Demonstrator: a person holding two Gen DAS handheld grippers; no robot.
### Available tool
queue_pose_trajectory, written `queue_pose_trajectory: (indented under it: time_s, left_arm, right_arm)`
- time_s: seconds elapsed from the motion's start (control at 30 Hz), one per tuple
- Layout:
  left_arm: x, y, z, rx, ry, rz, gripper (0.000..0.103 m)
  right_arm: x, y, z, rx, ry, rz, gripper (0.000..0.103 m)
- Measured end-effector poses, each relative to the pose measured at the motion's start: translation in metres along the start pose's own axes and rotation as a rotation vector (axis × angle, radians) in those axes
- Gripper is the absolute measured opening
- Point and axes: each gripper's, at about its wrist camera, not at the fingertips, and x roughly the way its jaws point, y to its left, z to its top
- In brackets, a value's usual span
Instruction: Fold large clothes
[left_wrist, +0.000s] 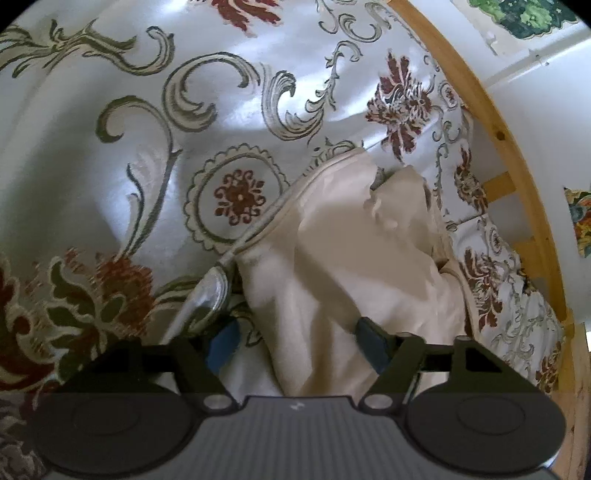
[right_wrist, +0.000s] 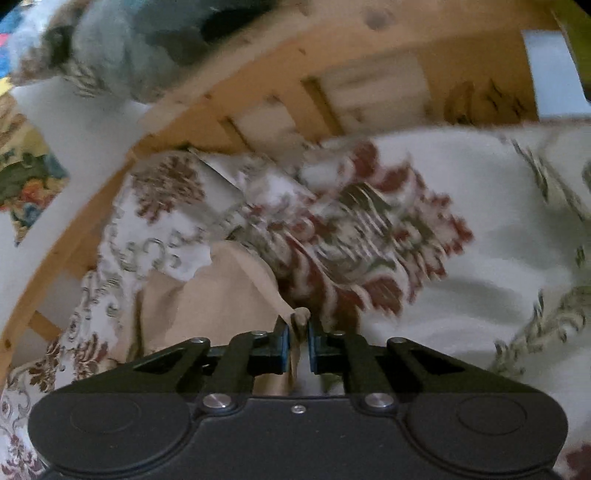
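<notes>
Bedspread (left_wrist: 110, 122) with floral pattern covering bed, wooden bed frame (left_wrist: 491, 122) alongside. Beige garment (left_wrist: 351, 251) lying bunched on it, near frame. Grasping step underway. Right gripper (right_wrist: 296, 334) pinching garment edge tight. Left gripper (left_wrist: 295, 332) straddling cloth, pads apart, not yet pressing. Next move probably needing left pinch, then both lifting to spread.

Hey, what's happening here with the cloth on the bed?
A person is working a beige garment on a floral bedspread with two handheld grippers. The right gripper has its jaws pinched on a bunched bit of the fabric. The left gripper straddles the cloth, jaws apart, not yet clamped.
</notes>
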Motion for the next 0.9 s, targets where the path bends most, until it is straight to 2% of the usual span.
queue_pose_trajectory:
  time_s: [0.07,0.1,0.13,0.17,0.33,0.4,0.53,0.63,0.73,0.8,0.87,0.9]
  left_arm:
    - [0.000,0.001,0.002,-0.008,-0.009,-0.009,0.032]
    - [-0.001,0.001,0.002,-0.010,-0.015,-0.010,0.024]
    - [-0.002,0.001,0.003,-0.009,-0.020,-0.013,0.006]
    - [-0.003,0.000,0.004,-0.003,-0.027,-0.024,0.001]
    - [-0.035,-0.019,0.004,0.130,-0.137,-0.040,0.000]
    - [-0.053,-0.026,0.007,0.152,-0.164,-0.037,0.000]
    - [-0.083,-0.030,0.009,0.207,-0.239,0.023,0.000]
    - [-0.072,-0.021,0.017,0.155,-0.173,0.065,0.000]
    - [-0.058,-0.005,0.020,0.087,-0.129,0.072,0.001]
    - [-0.050,0.000,0.022,0.062,-0.109,0.086,0.008]
    - [-0.045,0.005,0.022,0.021,-0.094,0.095,0.032]
    - [-0.044,0.008,0.021,0.007,-0.090,0.100,0.036]
  right_arm:
    - [0.002,-0.002,-0.003,0.003,0.007,-0.008,0.012]
    - [0.002,-0.001,-0.003,-0.001,0.004,-0.009,0.012]
    - [0.002,0.000,-0.004,-0.003,-0.001,-0.005,0.012]
    - [0.001,-0.001,-0.004,-0.006,-0.005,-0.001,0.012]
    - [-0.008,0.004,-0.002,-0.037,-0.032,0.025,0.010]
    - [-0.016,0.007,0.001,-0.062,-0.032,0.040,0.009]
    - [-0.046,0.007,0.000,-0.111,-0.041,0.083,0.009]
    - [-0.054,0.012,-0.009,-0.182,-0.020,0.069,0.010]
    - [-0.049,0.022,-0.017,-0.246,-0.013,0.030,0.025]
    - [-0.048,0.027,-0.020,-0.281,-0.037,0.015,0.047]
    - [-0.049,0.031,-0.025,-0.321,-0.071,0.010,0.058]
    - [-0.049,0.035,-0.028,-0.358,-0.094,0.002,0.061]
